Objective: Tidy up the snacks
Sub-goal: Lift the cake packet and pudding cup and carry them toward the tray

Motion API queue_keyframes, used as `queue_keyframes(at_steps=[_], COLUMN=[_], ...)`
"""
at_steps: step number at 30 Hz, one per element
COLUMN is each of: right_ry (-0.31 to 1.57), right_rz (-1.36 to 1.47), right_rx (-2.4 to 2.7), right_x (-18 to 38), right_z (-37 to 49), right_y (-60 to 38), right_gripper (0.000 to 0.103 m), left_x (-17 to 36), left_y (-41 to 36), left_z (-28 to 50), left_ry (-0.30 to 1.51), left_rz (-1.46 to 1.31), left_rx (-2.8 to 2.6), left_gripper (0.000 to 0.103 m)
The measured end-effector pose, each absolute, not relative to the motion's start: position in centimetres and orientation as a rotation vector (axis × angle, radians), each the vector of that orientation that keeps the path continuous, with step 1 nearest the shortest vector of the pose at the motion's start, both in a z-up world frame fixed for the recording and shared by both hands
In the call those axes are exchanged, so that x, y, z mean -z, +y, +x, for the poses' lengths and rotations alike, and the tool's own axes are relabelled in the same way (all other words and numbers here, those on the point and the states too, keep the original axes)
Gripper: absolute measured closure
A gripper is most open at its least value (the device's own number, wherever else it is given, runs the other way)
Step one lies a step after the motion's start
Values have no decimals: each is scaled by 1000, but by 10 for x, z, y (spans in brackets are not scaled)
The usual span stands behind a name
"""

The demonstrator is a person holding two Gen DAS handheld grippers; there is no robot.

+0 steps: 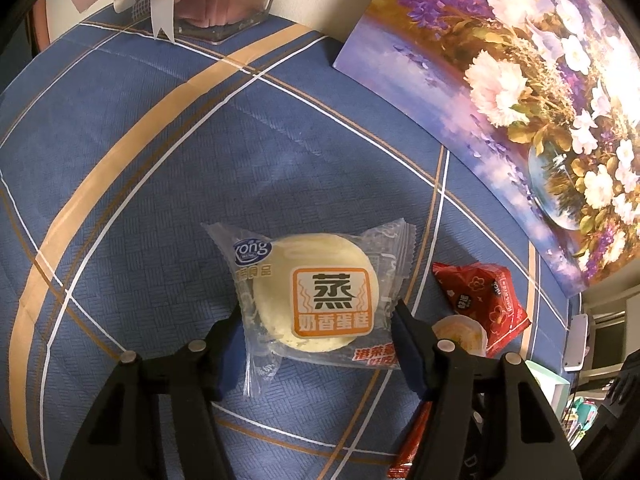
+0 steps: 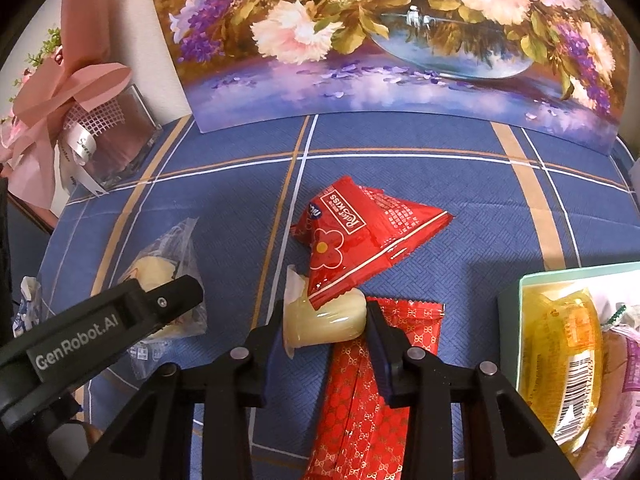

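1. The left gripper (image 1: 318, 312) points steeply down over the steamed cake packet (image 1: 316, 292), which lies flat on the blue checked table (image 1: 160, 200). Its jaws stand on either side, at the packet's 9 and 3 o'clock, touching the loose film. I cannot tell whether they press on it.
2. The right gripper (image 2: 326, 312) has its jaws closed on the jelly cup (image 2: 324, 322), a pad against each side of the cup.
3. The red triangular packet (image 2: 360, 236) leans on the cup from 12 o'clock, and the long red bar packet (image 2: 360, 380) lies partly under the cup, running to 6 o'clock.
4. The mint-green box (image 2: 510, 308), at 3 o'clock from the right gripper, already holds a yellow packet (image 2: 568, 360). It is likely where the snacks are to go.
5. Risk, left side: the jaws may catch only wrapper film and not the cake. The slack film could slip free on lifting, or the soft cake could be squashed if the jaws close hard.
6. Risk, right side: lifting the cup will probably tip or drag the triangular packet resting on it. The bar packet beneath could shift too.
7. The cup looks smooth and soft-walled, so a tight squeeze might buckle it and a light one might let it slide out.
8. The two grippers work just beside each other, and the left one shows at 9 o'clock in the right wrist view. If both lift together they could knock into each other.
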State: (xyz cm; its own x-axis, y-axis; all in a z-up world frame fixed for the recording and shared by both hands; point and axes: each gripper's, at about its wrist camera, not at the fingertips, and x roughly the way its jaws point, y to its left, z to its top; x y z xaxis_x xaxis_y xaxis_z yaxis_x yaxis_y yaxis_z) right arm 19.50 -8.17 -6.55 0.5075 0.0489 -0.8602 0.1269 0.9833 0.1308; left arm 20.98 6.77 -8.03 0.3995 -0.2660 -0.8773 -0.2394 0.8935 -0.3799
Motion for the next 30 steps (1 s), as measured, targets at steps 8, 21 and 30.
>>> queue_keyframes(at_steps=[8,21,30], right_ry=[1037,1053,1053], right_rz=[196,191,192], right_rx=[52,67,84], right_x=[50,28,9], right_z=[192,168,148], right_y=[-86,-88,-94], right_gripper=[64,64,64], left_x=[65,35,21], left_y=[71,74,75], left_z=[204,184,169], left_ry=[1148,1107,1088], left_rz=[-508,-502,-487], left_rx=[23,40,42], left_gripper=[38,38,38])
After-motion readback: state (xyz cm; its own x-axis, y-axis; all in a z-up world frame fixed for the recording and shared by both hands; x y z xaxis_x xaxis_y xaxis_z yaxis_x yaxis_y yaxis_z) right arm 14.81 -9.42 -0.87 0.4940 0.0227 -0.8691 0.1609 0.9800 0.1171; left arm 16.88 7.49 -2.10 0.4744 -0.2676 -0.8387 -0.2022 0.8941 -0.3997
